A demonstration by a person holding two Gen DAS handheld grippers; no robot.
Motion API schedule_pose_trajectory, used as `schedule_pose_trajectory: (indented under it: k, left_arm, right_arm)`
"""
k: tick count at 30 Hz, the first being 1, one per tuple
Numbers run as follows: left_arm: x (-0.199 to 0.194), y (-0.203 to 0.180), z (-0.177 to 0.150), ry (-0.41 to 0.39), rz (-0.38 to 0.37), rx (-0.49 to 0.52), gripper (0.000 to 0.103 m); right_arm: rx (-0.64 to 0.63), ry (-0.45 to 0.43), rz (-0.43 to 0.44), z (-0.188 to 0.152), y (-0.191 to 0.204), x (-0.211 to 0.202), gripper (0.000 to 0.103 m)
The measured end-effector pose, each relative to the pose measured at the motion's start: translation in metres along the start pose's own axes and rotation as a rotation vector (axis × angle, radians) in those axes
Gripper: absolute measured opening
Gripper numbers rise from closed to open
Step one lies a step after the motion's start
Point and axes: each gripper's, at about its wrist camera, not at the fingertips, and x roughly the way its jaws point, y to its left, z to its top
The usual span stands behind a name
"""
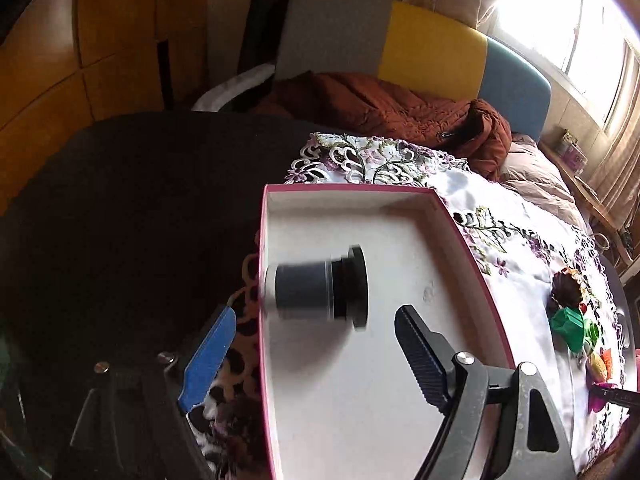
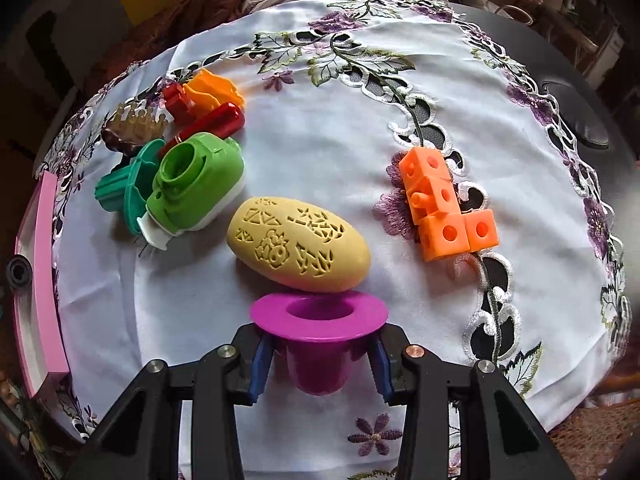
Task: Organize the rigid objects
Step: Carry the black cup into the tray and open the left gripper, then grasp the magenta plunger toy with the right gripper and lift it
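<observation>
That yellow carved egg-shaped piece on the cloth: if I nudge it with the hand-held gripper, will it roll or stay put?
The yellow egg-shaped piece lies on its side with rounded ends, so it probably rolls or pivots when nudged. It looks like rigid plastic with cut-out carvings, so likely hollow and light. The purple flanged cup sits right against it, possibly blocking movement that way.

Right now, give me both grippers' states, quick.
Left gripper: open, holding nothing; dark cylinder lies in the box ahead.
Right gripper: shut on the purple cup.
</observation>
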Motion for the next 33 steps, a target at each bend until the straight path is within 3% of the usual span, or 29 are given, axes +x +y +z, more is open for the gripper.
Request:
schedule_pose_trajectory:
  k: [10, 14, 21, 27, 33]
  left_arm:
    - [-0.056, -0.022, -0.036, -0.067, 0.005, 0.037, 0.083]
    - [-0.068, -0.029, -0.044, -0.089, 0.013, 0.052, 0.083]
    - [-0.082, -0.026, -0.049, -0.130, 0.024, 0.035, 0.083]
    - [-0.080, -0.024, -0.050, -0.122, 0.025, 0.027, 0.083]
    - [-0.076, -0.020, -0.054, -0.104, 0.027, 0.008, 0.082]
  right_arm:
    - [-0.067, -0.004, -0.056, -0.002, 0.018, 0.003, 0.044]
    - [-0.112, 0.004, 0.011, -0.008, 0.034, 0.002, 0.044]
    - [-0.309, -0.012, 0.202, -0.025, 0.084, -0.005, 0.031]
    - [-0.474, -0.048, 0.161, -0.042, 0.132, -0.004, 0.031]
    - [-0.521, -0.077, 0.217, -0.044, 0.163, 0.008, 0.030]
